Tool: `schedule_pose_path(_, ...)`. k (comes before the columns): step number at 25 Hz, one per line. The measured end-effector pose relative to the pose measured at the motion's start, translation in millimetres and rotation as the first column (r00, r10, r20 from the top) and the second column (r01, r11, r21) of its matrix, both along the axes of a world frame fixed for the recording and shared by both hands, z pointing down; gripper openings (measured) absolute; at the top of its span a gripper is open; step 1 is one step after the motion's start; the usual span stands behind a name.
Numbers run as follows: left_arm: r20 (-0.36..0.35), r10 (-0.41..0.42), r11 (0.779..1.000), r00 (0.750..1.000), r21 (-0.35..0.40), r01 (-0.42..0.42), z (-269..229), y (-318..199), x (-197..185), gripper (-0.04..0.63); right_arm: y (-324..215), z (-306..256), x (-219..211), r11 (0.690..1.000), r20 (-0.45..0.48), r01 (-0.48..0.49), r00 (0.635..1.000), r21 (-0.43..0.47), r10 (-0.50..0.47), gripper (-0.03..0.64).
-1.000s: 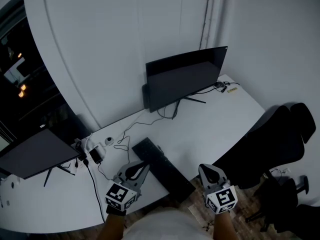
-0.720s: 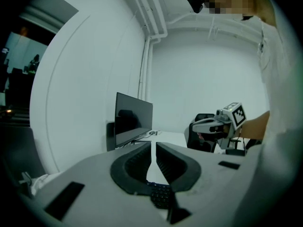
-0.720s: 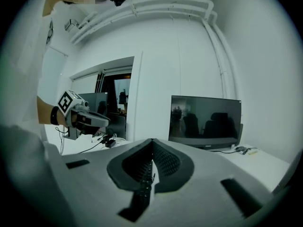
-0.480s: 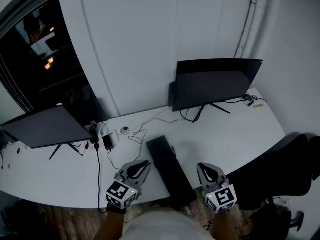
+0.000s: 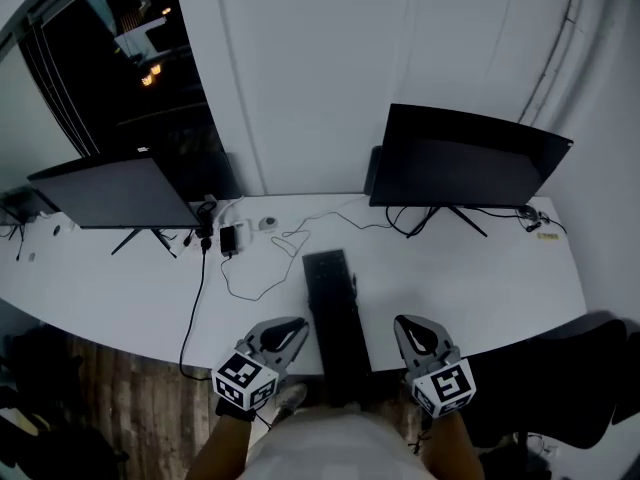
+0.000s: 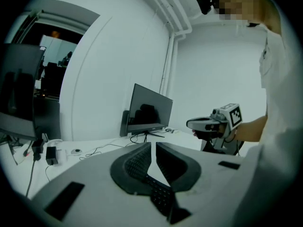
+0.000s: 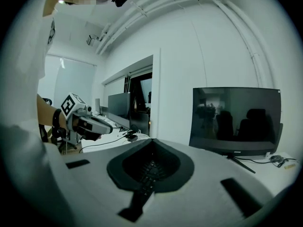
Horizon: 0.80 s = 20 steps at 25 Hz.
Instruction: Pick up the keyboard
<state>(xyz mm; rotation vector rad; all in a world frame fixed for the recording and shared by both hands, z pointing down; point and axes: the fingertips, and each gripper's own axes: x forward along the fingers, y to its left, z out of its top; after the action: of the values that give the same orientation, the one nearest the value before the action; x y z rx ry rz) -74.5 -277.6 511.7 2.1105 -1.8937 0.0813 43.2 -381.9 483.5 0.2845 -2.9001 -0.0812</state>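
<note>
While both grippers hang by the near edge of the white tabletop (image 5: 470,278), the keyboard (image 5: 334,308) lies untouched between them. It is black, long and slim, set lengthwise away from the person. Its near end seems to poke past the tabletop's front edge.

- The left hand-held gripper (image 5: 296,326) is near the left flank, jaws drawn together, nothing in them.
- The right hand-held gripper (image 5: 403,324) is a little further off on the other flank, jaws likewise closed and empty.

Handling, as I judge it:
- It looks like a stiff, fairly light plastic slab. It should not sag if raised by one end, but it will want to tip.
- The case looks smooth, so it is likely slippery under narrow pads.
- The keys give when pressed, so a pinch over the key field is a poor hold.
- Better holds are the long side edges near the middle, one gripper per side, or the overhanging near end, top and underside.
- The jaws must open first.

Loose cables (image 5: 262,268) lie near its far left corner. I cannot tell whether one is plugged into it, so allow for a tug. A dark monitor (image 5: 468,158) stands behind, well apart.
</note>
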Motion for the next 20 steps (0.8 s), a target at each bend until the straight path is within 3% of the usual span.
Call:
schedule_pose_path(5,-0.115,-0.033,0.999,0.993,-0.043,0.028,30.2,6.1,25.8,0.031,5.8,11.2,-0.2,0.996,-0.022,0.091,0.996,-0.009,-0.091,0.003)
schedule_pose_path(10,-0.254,-0.070,0.994,0.965,-0.103,0.045,65.8,12.7,50.8,0.031,15.0,25.8,2.5,0.986,-0.039,0.161,0.986,-0.031,-0.162,0.003)
schedule_pose_path(14,-0.371,-0.109,0.988,0.922,-0.145,0.059,94.5,17.5,69.4,0.031,22.5,40.7,6.1,0.977,-0.055,0.207,0.976,-0.041,-0.209,0.003)
schedule_pose_path(20,-0.531,-0.167,0.972,0.831,-0.228,0.050,144.4,28.8,95.2,0.031,35.2,56.4,12.9,0.966,-0.066,0.251,0.965,-0.070,-0.255,0.003)
